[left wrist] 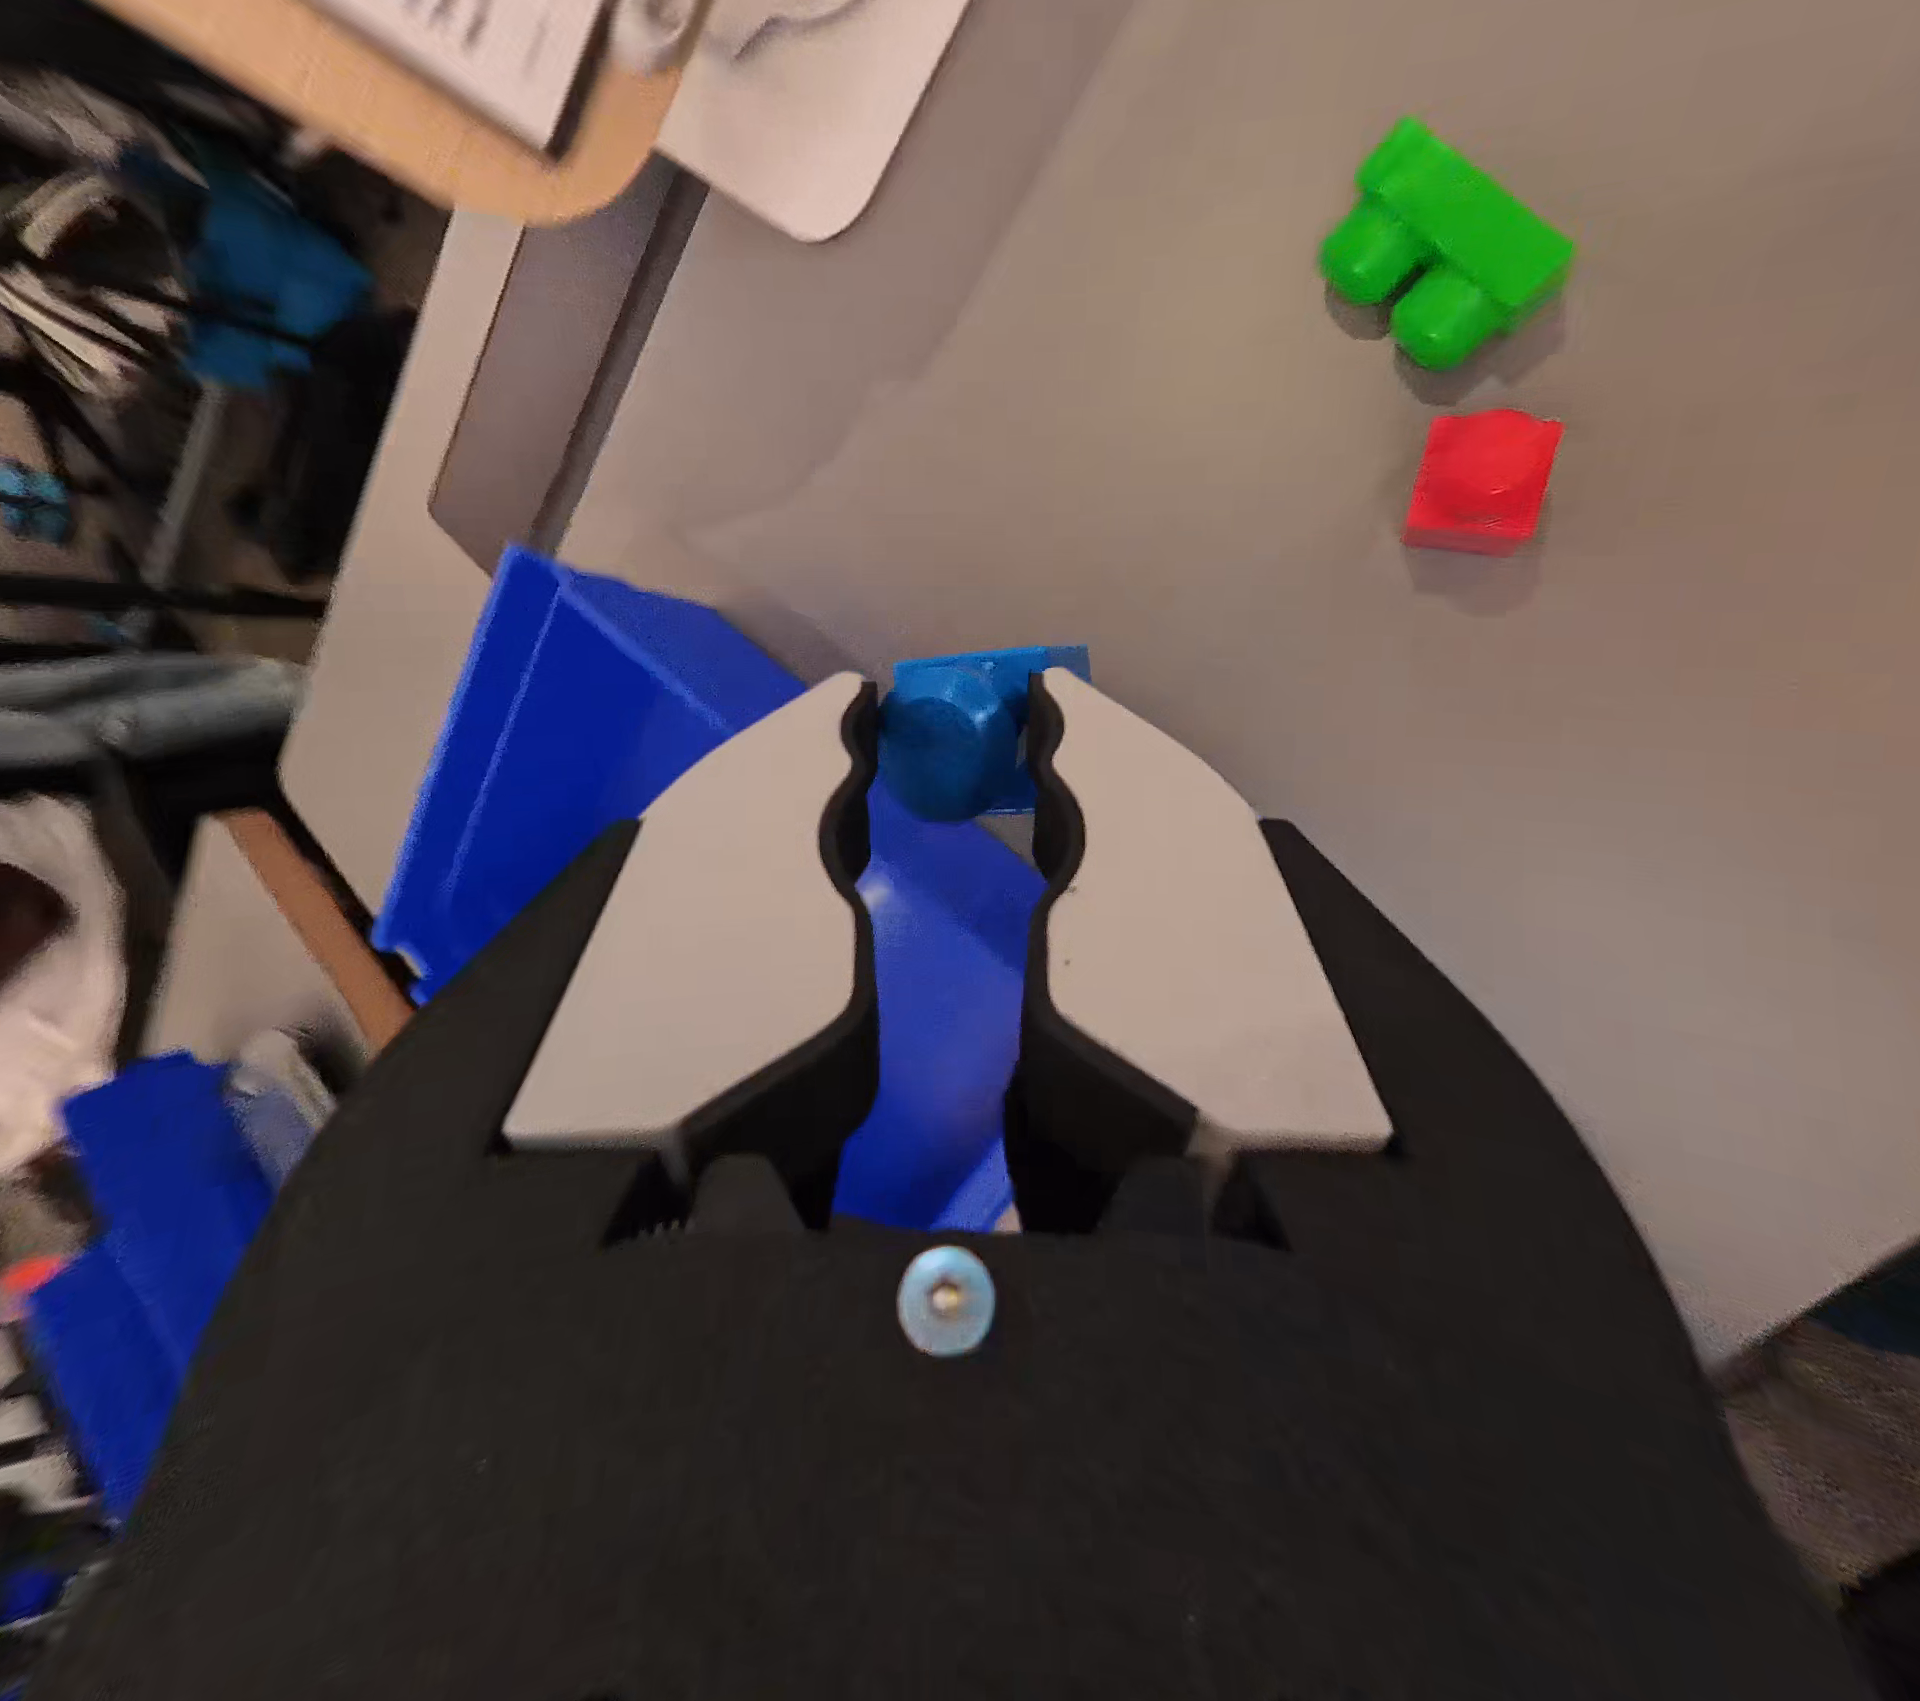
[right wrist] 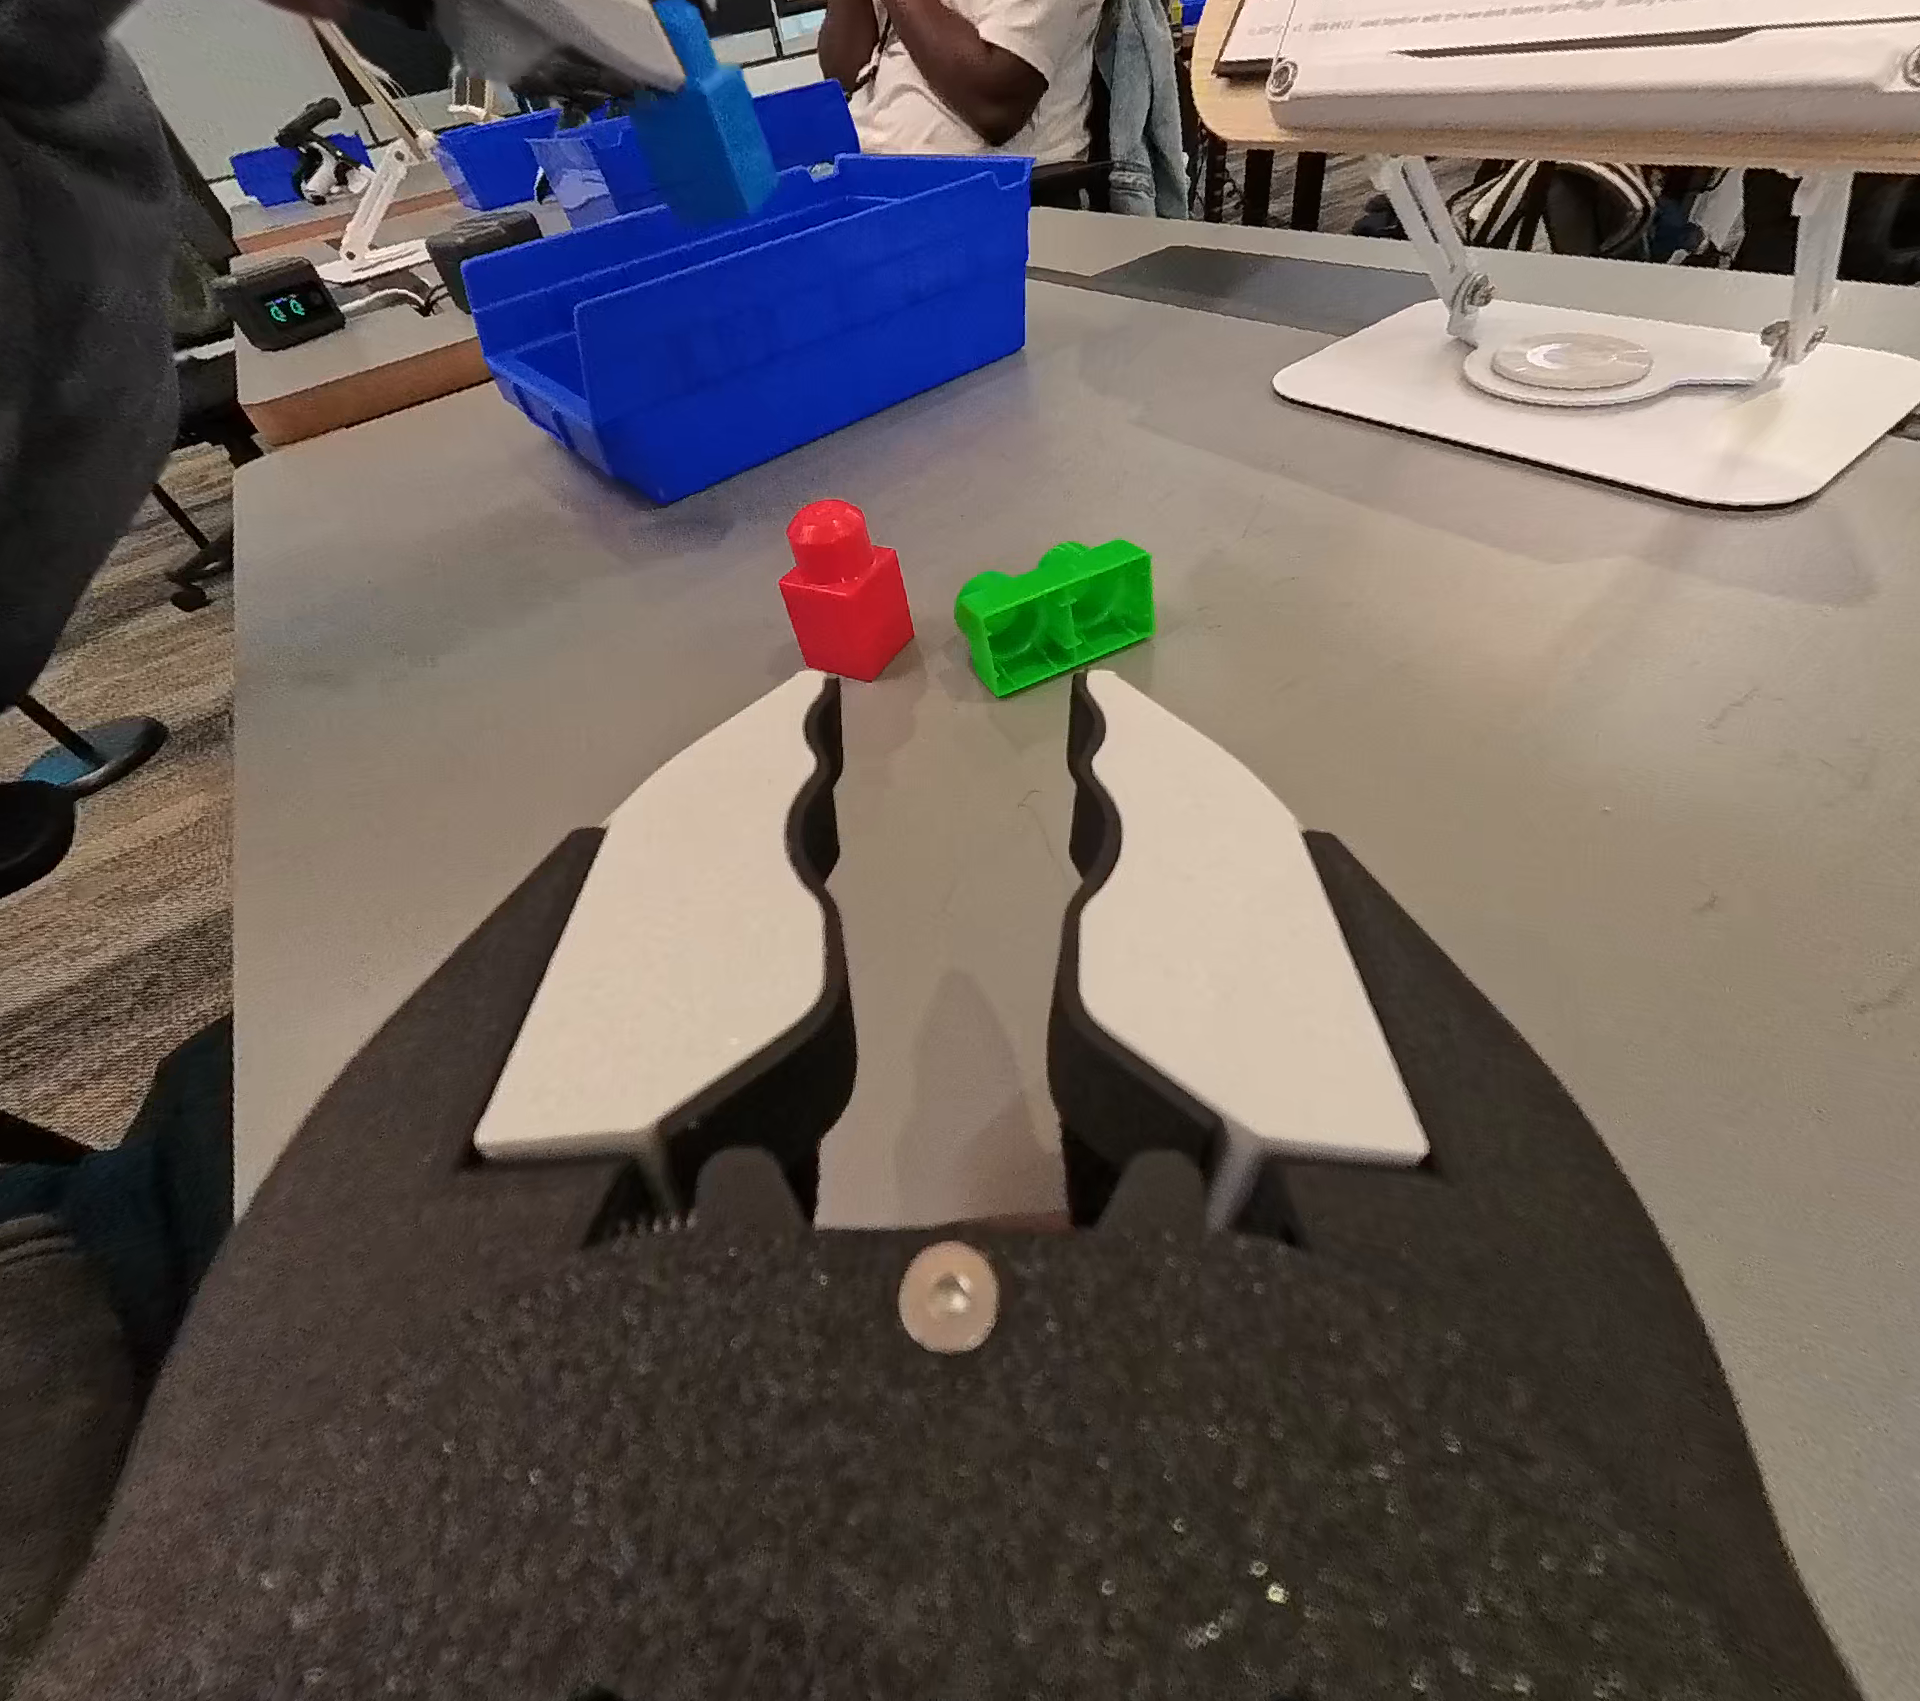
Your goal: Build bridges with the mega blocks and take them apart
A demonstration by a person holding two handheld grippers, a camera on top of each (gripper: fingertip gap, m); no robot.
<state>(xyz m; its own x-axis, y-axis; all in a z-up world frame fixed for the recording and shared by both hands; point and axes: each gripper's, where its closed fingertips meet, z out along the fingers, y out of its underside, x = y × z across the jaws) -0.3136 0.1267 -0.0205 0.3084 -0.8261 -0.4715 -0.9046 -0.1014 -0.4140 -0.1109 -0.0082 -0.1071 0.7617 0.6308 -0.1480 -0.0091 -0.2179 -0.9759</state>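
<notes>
Left gripper [left wrist: 951,716] clamping blue block [left wrist: 951,752] by stud, holding it in air above blue bin [right wrist: 748,332]. Bin sitting near far left table [right wrist: 1351,820] edge. Right gripper [right wrist: 951,695] hovering low over table, fingers spread, gripping nothing. Red block [right wrist: 847,602] standing upright just beyond left fingertip; green block [right wrist: 1060,617] lying on side beside it, apart. White stand [right wrist: 1590,415] occupying far right corner. Bare tabletop lying open between blocks and near edge.
</notes>
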